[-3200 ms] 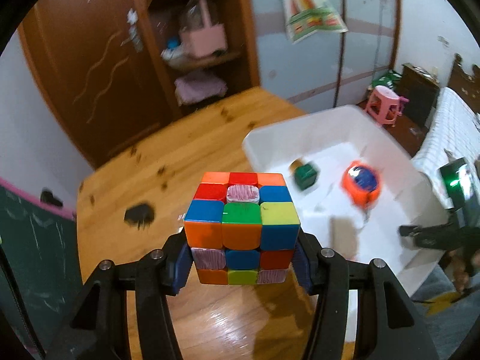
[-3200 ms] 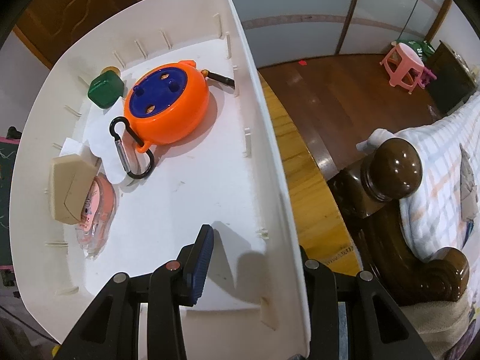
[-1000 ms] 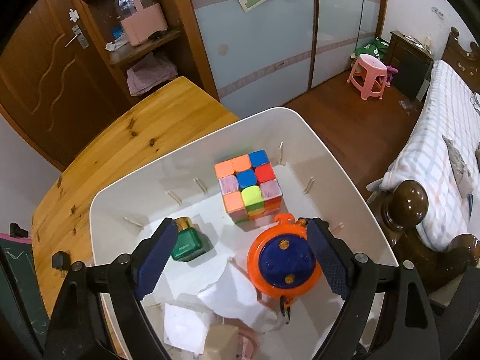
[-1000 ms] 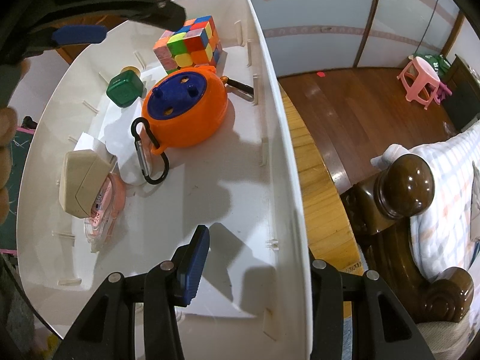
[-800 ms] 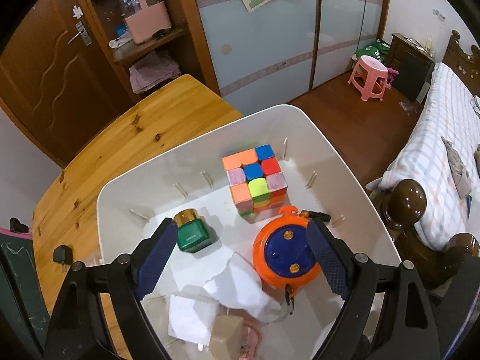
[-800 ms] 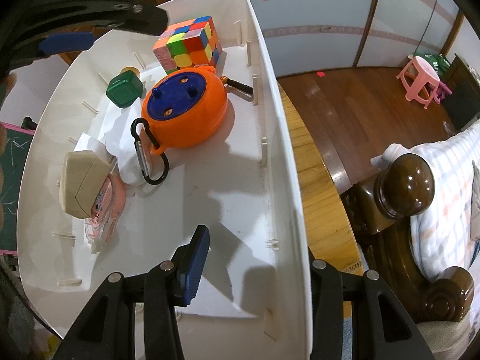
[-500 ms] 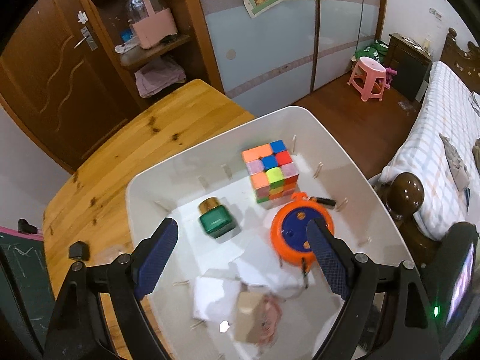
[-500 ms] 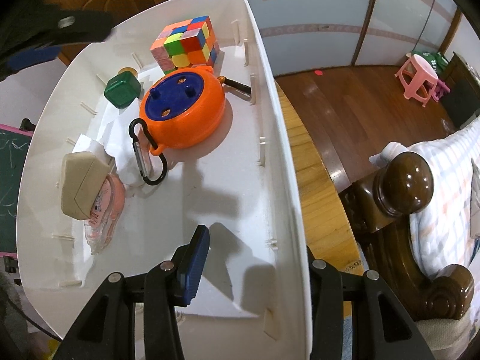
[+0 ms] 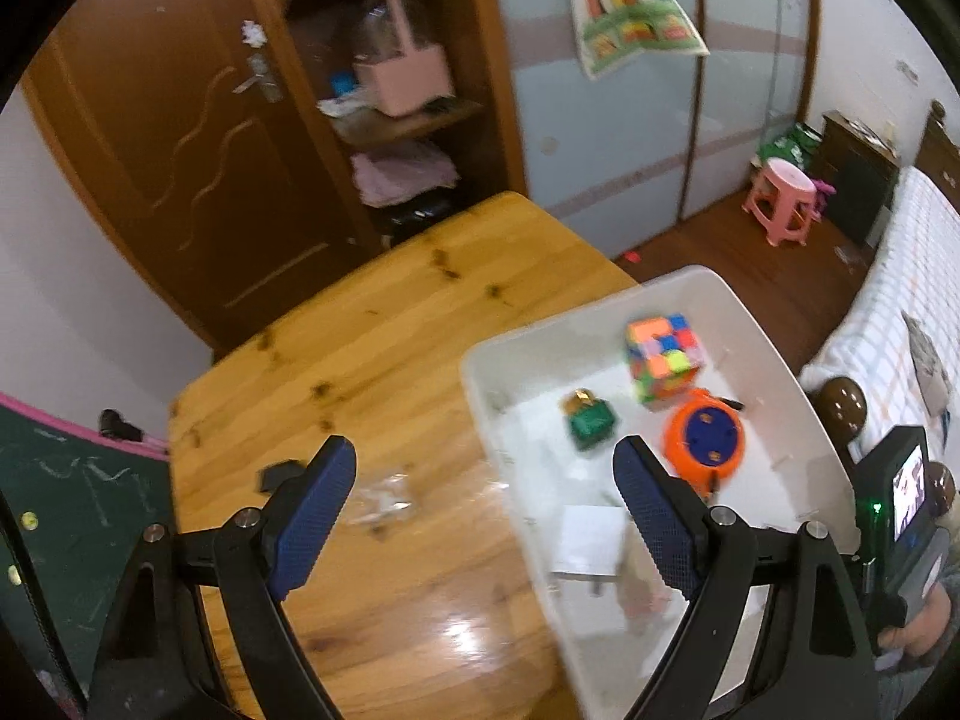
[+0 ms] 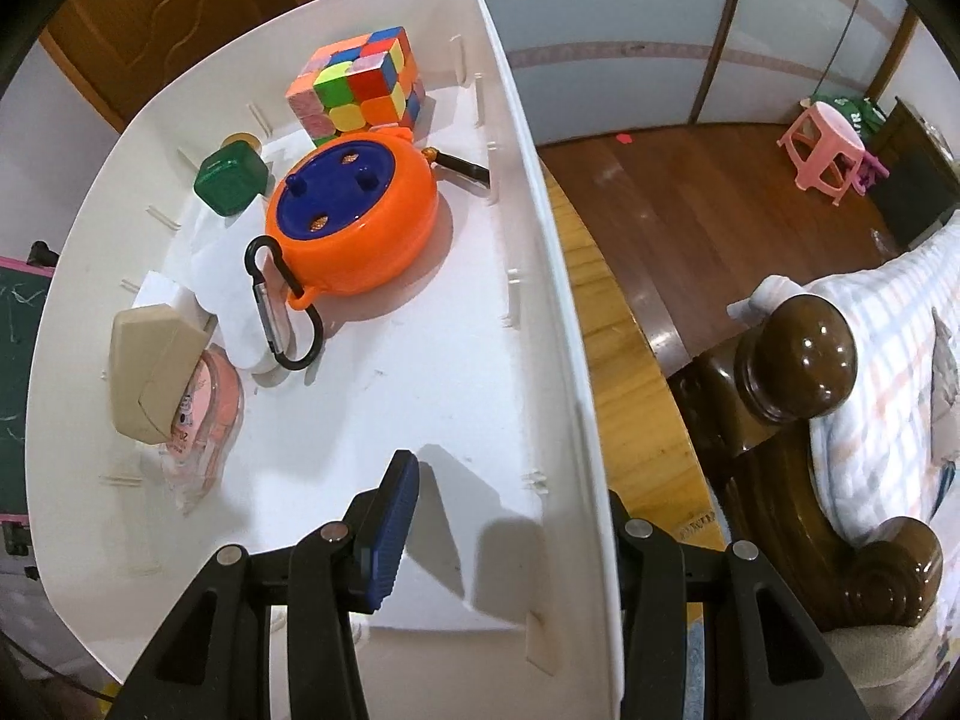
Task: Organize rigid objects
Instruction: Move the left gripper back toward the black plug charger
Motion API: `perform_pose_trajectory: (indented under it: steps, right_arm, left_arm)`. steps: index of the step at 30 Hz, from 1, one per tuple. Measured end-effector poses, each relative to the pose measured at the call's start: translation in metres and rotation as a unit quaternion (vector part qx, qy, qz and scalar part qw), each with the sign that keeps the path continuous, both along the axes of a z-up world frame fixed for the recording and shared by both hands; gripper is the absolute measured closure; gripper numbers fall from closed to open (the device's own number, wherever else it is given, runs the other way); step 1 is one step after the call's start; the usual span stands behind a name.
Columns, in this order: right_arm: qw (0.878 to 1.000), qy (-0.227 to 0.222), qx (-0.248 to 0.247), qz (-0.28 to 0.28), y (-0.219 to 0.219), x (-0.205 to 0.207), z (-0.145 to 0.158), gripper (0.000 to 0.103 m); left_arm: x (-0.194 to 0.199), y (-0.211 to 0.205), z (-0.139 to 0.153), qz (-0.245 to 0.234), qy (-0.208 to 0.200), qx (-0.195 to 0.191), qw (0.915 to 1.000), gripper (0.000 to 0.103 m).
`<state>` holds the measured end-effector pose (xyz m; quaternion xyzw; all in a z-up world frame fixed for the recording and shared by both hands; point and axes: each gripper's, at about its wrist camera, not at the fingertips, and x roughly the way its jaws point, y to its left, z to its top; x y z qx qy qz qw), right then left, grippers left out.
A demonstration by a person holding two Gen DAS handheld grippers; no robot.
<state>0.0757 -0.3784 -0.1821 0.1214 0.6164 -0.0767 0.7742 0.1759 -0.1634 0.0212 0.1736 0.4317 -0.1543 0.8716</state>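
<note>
While the puzzle cube (image 10: 359,87) sits in the far end of the white bin (image 10: 543,276), the left gripper (image 9: 483,501) hangs above the bench (image 9: 372,324) with fingers wide and empty. The right gripper (image 10: 510,531) clamps the bin's right wall. I judge the next move is to pick the clear packet (image 9: 384,495) on the bench.

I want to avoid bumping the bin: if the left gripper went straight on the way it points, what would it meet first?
Probably the bare wooden table, left of the white bin; the open left gripper holds nothing.
</note>
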Motion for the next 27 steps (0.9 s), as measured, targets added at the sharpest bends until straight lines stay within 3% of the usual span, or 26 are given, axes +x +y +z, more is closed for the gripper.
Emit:
perform_pose_trajectory:
  steps: [6, 11, 16, 21, 27]
  right_arm:
    - [1.0, 0.006, -0.008, -0.004, 0.001, 0.0, 0.0, 0.055]
    - [1.0, 0.013, -0.014, -0.007, 0.001, 0.001, 0.0, 0.055]
    - [1.0, 0.017, -0.016, -0.01, 0.002, 0.002, 0.0, 0.055]
    - [0.999, 0.021, -0.021, -0.014, 0.002, 0.003, 0.0, 0.055]
    - [0.999, 0.028, -0.022, -0.02, 0.002, 0.004, 0.001, 0.054]
  left_arm:
    - [0.012, 0.045, 0.033, 0.034, -0.041, 0.007, 0.9986, 0.012]
    - [0.034, 0.081, 0.025, 0.063, -0.03, 0.007, 0.9976, 0.012]
    - [0.073, 0.119, -0.015, 0.098, 0.004, 0.011, 0.9951, 0.012]
    - [0.111, 0.152, -0.062, 0.134, 0.057, -0.025, 0.9891, 0.012]
    - [0.143, 0.169, -0.122, 0.151, 0.113, -0.031, 0.9815, 0.012]
